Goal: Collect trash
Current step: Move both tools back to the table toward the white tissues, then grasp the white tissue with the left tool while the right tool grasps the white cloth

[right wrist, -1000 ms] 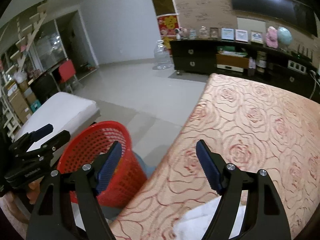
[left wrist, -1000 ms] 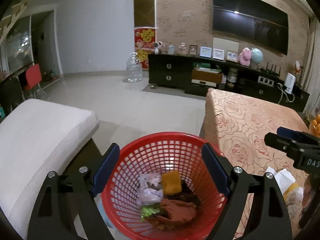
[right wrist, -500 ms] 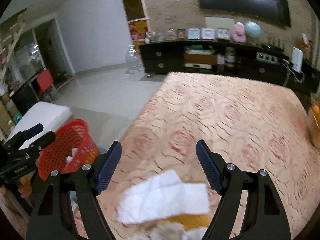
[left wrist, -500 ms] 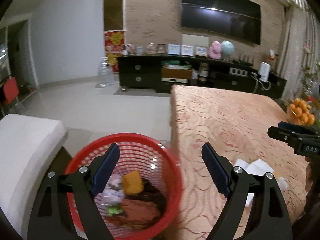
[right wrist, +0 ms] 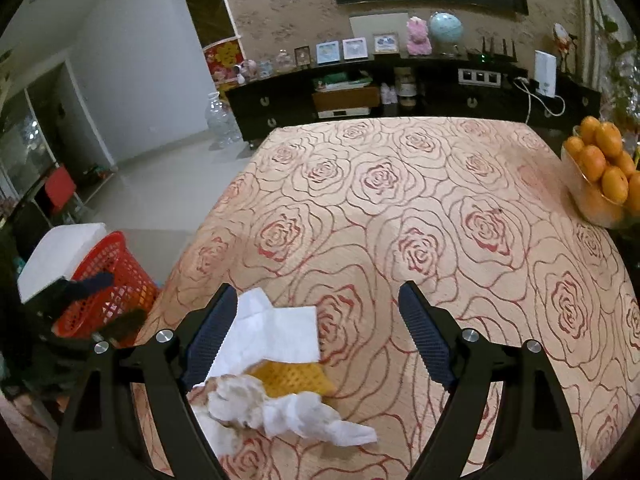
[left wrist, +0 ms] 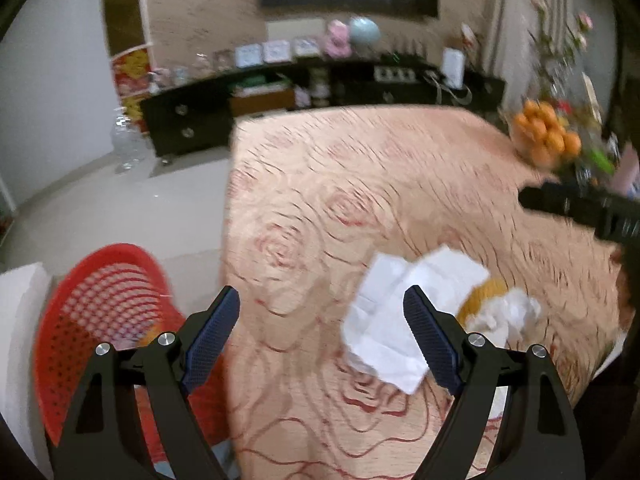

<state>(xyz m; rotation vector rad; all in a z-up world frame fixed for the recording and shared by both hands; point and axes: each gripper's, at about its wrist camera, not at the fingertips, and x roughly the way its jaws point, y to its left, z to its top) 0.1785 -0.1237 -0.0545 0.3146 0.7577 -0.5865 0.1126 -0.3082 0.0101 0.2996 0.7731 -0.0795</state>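
R tongs (right wrist: 318, 340) wide open, nothing held; jaws have just been opening more, trash pile sits low between them, pads not on it. L tongs (left wrist: 322, 340) also wide open, empty, only cloth between the tips.

Change: a sec ago L view was right over the red bin (left wrist: 100, 320) w/ scraps inside, now it's swung across to the surface (left wrist: 360, 184); bin sits off its left edge on the floor. R view went from bin/surface edge to straight over the pile. Reads as: last drop done, both going for the next pickup.

Trash: flat white paper (right wrist: 276, 336), yellow sponge-like bit (right wrist: 292, 378) half under it, crumpled tissue (right wrist: 280, 406) in front, all touching, near the surface's near-left corner. In the L view the paper (left wrist: 384, 336) is just by the right tip.

Around: fruit bowl (right wrist: 600, 184) far right, well apart. White cushion (right wrist: 60, 256) beside bin. TV cabinet (right wrist: 400, 96) at the back. Nothing blocks the pile. Watch: both tongs converging on the same pile, could clash; thin paper lies flat, hard to pinch.
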